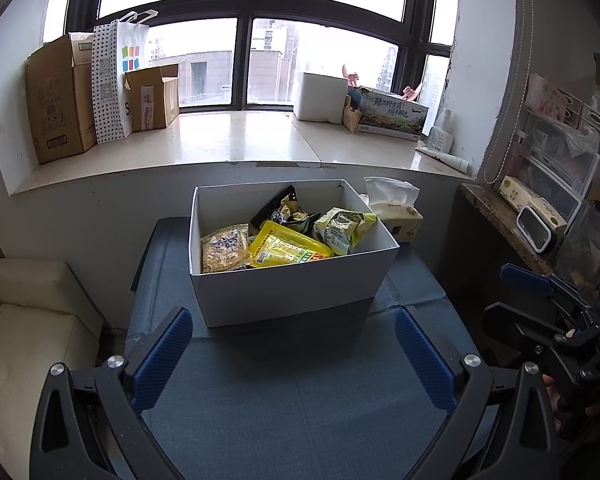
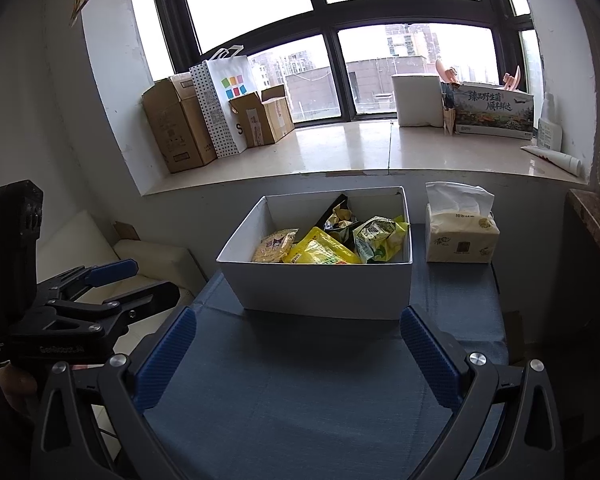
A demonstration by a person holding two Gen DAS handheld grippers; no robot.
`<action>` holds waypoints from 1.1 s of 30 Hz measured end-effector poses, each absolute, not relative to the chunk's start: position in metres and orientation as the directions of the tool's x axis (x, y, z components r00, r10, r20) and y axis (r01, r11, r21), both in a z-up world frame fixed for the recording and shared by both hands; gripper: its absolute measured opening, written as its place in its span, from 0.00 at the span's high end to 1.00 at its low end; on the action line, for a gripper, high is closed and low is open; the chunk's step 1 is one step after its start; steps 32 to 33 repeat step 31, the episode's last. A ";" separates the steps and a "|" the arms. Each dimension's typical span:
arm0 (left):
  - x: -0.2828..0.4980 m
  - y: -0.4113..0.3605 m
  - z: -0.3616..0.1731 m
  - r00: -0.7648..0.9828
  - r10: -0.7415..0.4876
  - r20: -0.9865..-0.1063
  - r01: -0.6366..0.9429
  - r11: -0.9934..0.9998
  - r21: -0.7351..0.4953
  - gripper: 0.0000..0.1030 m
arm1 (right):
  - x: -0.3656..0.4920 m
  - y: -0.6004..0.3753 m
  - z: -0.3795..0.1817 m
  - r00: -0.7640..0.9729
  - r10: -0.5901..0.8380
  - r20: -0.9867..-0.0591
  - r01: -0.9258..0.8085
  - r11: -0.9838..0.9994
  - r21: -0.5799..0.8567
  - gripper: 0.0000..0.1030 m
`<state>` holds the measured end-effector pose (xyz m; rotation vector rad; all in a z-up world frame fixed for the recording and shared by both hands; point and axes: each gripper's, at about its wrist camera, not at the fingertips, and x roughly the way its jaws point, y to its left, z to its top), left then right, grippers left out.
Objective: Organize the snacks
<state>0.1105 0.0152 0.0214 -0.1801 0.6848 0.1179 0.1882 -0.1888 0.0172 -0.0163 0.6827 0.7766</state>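
Observation:
A white open box (image 1: 288, 292) (image 2: 324, 288) stands on a blue-clothed table (image 1: 292, 392) (image 2: 292, 392). It holds several snack packs: a pale noodle pack (image 1: 225, 249) (image 2: 274, 245), a yellow pack (image 1: 288, 249) (image 2: 320, 251), a green-yellow bag (image 1: 342, 227) (image 2: 378, 237) and a dark bag (image 1: 284, 206) (image 2: 338, 214). My left gripper (image 1: 294, 356) is open and empty, a little before the box. My right gripper (image 2: 298, 354) is open and empty too, before the box. Each gripper shows at the edge of the other's view (image 1: 540, 300) (image 2: 112, 284).
A tissue pack (image 1: 396, 208) (image 2: 460, 232) stands right of the box. A cream sofa (image 1: 28, 340) is left of the table. The windowsill holds cardboard boxes (image 1: 60, 96) (image 2: 180, 124), a paper bag and a printed carton (image 1: 392, 114) (image 2: 494, 110). A cluttered shelf (image 1: 540, 216) is at right.

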 end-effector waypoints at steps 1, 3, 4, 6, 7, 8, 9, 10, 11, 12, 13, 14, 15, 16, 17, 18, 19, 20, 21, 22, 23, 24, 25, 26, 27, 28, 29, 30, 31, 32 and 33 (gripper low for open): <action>0.110 0.015 0.021 0.768 0.049 -0.638 -0.167 0.978 -0.126 0.00 | 0.188 -0.189 0.017 0.511 0.640 -0.574 -0.651 0.724 0.229 0.00; 0.110 0.015 0.021 0.769 0.046 -0.638 -0.165 0.978 -0.127 0.00 | 0.188 -0.188 0.017 0.509 0.641 -0.574 -0.652 0.723 0.228 0.00; 0.110 0.015 0.021 0.768 0.045 -0.639 -0.164 0.978 -0.128 0.00 | 0.187 -0.188 0.017 0.509 0.642 -0.574 -0.653 0.722 0.228 0.00; 0.110 0.015 0.021 0.768 0.045 -0.639 -0.163 0.978 -0.127 0.00 | 0.187 -0.188 0.017 0.509 0.643 -0.572 -0.654 0.721 0.228 0.00; 0.109 0.015 0.022 0.768 0.043 -0.639 -0.162 0.979 -0.128 0.00 | 0.187 -0.188 0.017 0.509 0.644 -0.571 -0.655 0.721 0.228 0.00; 0.109 0.015 0.022 0.769 0.042 -0.638 -0.160 0.979 -0.129 0.00 | 0.186 -0.188 0.017 0.510 0.643 -0.571 -0.655 0.721 0.228 0.00; 0.110 0.015 0.022 0.770 0.040 -0.637 -0.159 0.978 -0.132 0.00 | 0.186 -0.188 0.017 0.510 0.643 -0.571 -0.654 0.721 0.228 0.00; 0.109 0.015 0.022 0.770 0.036 -0.636 -0.156 0.979 -0.133 0.00 | 0.186 -0.188 0.017 0.510 0.644 -0.571 -0.655 0.721 0.228 0.00; 0.110 0.014 0.021 0.768 0.036 -0.640 -0.153 0.980 -0.128 0.00 | 0.186 -0.188 0.017 0.509 0.643 -0.572 -0.654 0.721 0.229 0.00; 0.110 0.013 0.021 0.766 0.038 -0.642 -0.153 0.980 -0.125 0.00 | 0.186 -0.188 0.017 0.510 0.642 -0.573 -0.652 0.723 0.229 0.00; 0.110 0.013 0.020 0.766 0.035 -0.642 -0.150 0.981 -0.126 0.00 | 0.186 -0.188 0.017 0.509 0.642 -0.573 -0.651 0.723 0.231 0.00; 0.110 0.013 0.020 0.766 0.030 -0.643 -0.147 0.981 -0.130 0.00 | 0.186 -0.188 0.016 0.508 0.644 -0.573 -0.652 0.722 0.233 0.00; 0.109 0.013 0.020 0.765 0.027 -0.643 -0.146 0.980 -0.132 0.00 | 0.186 -0.188 0.016 0.507 0.644 -0.573 -0.653 0.721 0.233 0.00; 0.109 0.013 0.020 0.765 0.028 -0.644 -0.147 0.980 -0.131 0.00 | 0.185 -0.187 0.016 0.506 0.644 -0.574 -0.653 0.721 0.232 0.00; 0.109 0.013 0.020 0.766 0.031 -0.642 -0.149 0.980 -0.130 0.00 | 0.184 -0.187 0.016 0.507 0.643 -0.574 -0.654 0.721 0.230 0.00; 0.108 0.013 0.020 0.767 0.033 -0.641 -0.150 0.980 -0.129 0.00 | 0.184 -0.187 0.016 0.506 0.643 -0.574 -0.655 0.720 0.229 0.00; 0.108 0.014 0.021 0.767 0.031 -0.641 -0.149 0.980 -0.131 0.00 | 0.184 -0.187 0.016 0.507 0.643 -0.574 -0.655 0.720 0.230 0.00; 0.107 0.014 0.021 0.769 0.028 -0.639 -0.146 0.980 -0.133 0.00 | 0.184 -0.188 0.016 0.507 0.644 -0.572 -0.654 0.720 0.231 0.00; 0.107 0.013 0.020 0.768 0.027 -0.640 -0.144 0.981 -0.131 0.00 | 0.184 -0.188 0.016 0.508 0.644 -0.572 -0.652 0.722 0.233 0.00; 0.108 0.013 0.020 0.766 0.029 -0.643 -0.143 0.981 -0.127 0.00 | 0.185 -0.189 0.016 0.509 0.644 -0.572 -0.650 0.723 0.235 0.00; 0.108 0.012 0.020 0.764 0.030 -0.644 -0.144 0.982 -0.124 0.00 | 0.184 -0.189 0.015 0.509 0.643 -0.572 -0.649 0.723 0.236 0.00; 0.108 0.011 0.019 0.764 0.029 -0.645 -0.143 0.982 -0.125 0.00 | 0.185 -0.189 0.015 0.508 0.643 -0.572 -0.648 0.724 0.238 0.00; 0.108 0.011 0.019 0.763 0.026 -0.645 -0.140 0.982 -0.126 0.00 | 0.185 -0.189 0.014 0.508 0.643 -0.573 -0.647 0.724 0.238 0.00; 0.108 0.011 0.019 0.765 0.021 -0.644 -0.136 0.982 -0.129 0.00 | 0.185 -0.189 0.014 0.508 0.642 -0.575 -0.646 0.725 0.238 0.00; 0.108 0.010 0.020 0.766 0.018 -0.642 -0.132 0.983 -0.129 0.00 | 0.185 -0.189 0.014 0.509 0.642 -0.574 -0.647 0.725 0.238 0.00; 0.108 0.009 0.021 0.768 0.018 -0.640 -0.128 0.984 -0.127 0.00 | 0.185 -0.189 0.014 0.508 0.643 -0.574 -0.647 0.724 0.239 0.00; 0.107 0.009 0.021 0.770 0.017 -0.638 -0.126 0.984 -0.126 0.00 | 0.184 -0.189 0.014 0.509 0.643 -0.573 -0.647 0.724 0.238 0.00; 0.107 0.009 0.022 0.771 0.016 -0.636 -0.126 0.984 -0.128 0.00 | 0.184 -0.189 0.014 0.510 0.642 -0.573 -0.647 0.725 0.236 0.00; 0.106 0.009 0.022 0.772 0.015 -0.635 -0.126 0.984 -0.129 0.00 | 0.184 -0.189 0.014 0.511 0.641 -0.573 -0.647 0.726 0.235 0.00; 0.106 0.009 0.022 0.772 0.015 -0.635 -0.126 0.984 -0.129 0.00 | 0.184 -0.189 0.014 0.511 0.641 -0.573 -0.647 0.726 0.235 0.00; 0.106 0.009 0.022 0.772 0.015 -0.635 -0.126 0.984 -0.129 0.00 | 0.184 -0.189 0.014 0.511 0.641 -0.573 -0.647 0.726 0.235 0.00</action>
